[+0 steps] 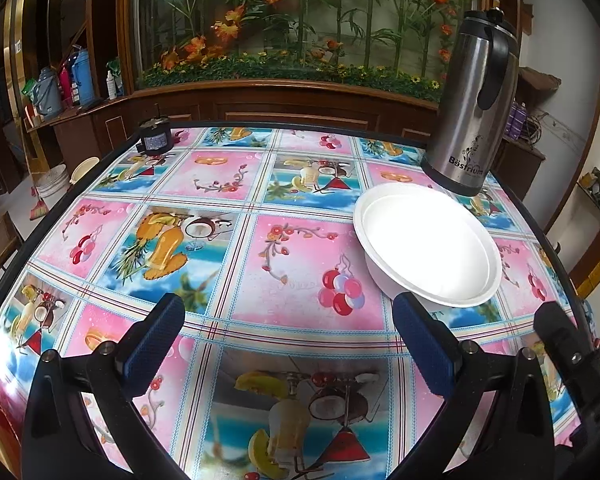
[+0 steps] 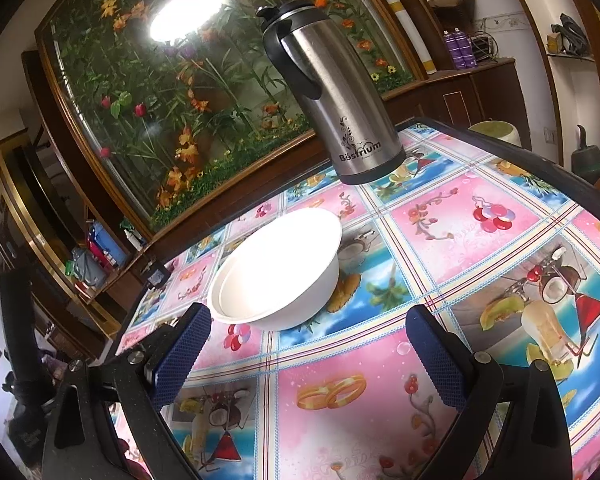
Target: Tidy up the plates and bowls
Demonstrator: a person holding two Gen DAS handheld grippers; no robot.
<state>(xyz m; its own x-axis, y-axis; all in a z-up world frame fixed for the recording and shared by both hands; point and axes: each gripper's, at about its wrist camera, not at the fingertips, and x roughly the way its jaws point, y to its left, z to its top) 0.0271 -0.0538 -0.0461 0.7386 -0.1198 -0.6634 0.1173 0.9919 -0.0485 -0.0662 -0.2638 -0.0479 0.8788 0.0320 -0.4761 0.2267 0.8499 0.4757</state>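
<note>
- Presently, the landmark for this report is the steel flask (image 1: 474, 108), standing upright near the far edge of the counter (image 1: 240, 208), which is covered by a patterned oilcloth of pink and blue squares.
- Far to the left of the flask, at the far left corner of the counter, sits a small dark motor-like object (image 1: 155, 136).
- Left tongs (image 1: 292, 344): blue-padded fingers (image 1: 156, 344) stand wide apart, holding nothing, hovering above the counter on the near side of the flask and to its left.
- White bowl (image 1: 428, 244): it stands upright on the counter directly in front of the flask, close to its base; whether the two touch cannot be told. A second inner rim line shows inside, so it may be more than one bowl nested; this cannot be confirmed.
- The right finger of the left tongs lies just beside the bowl's near rim; contact is not evident.
- Right tongs (image 2: 308, 348): fingers (image 2: 436, 360) are likewise spread wide with nothing between them, positioned on the near side of the flask (image 2: 332, 92), with the bowl (image 2: 278, 268) between tongs and flask.
- In the right wrist view, the left finger tip sits just below the bowl's rim; the right finger is well apart from it.
- Behind the flask runs a wood-framed glass display of artificial flowers (image 1: 300, 20).
</note>
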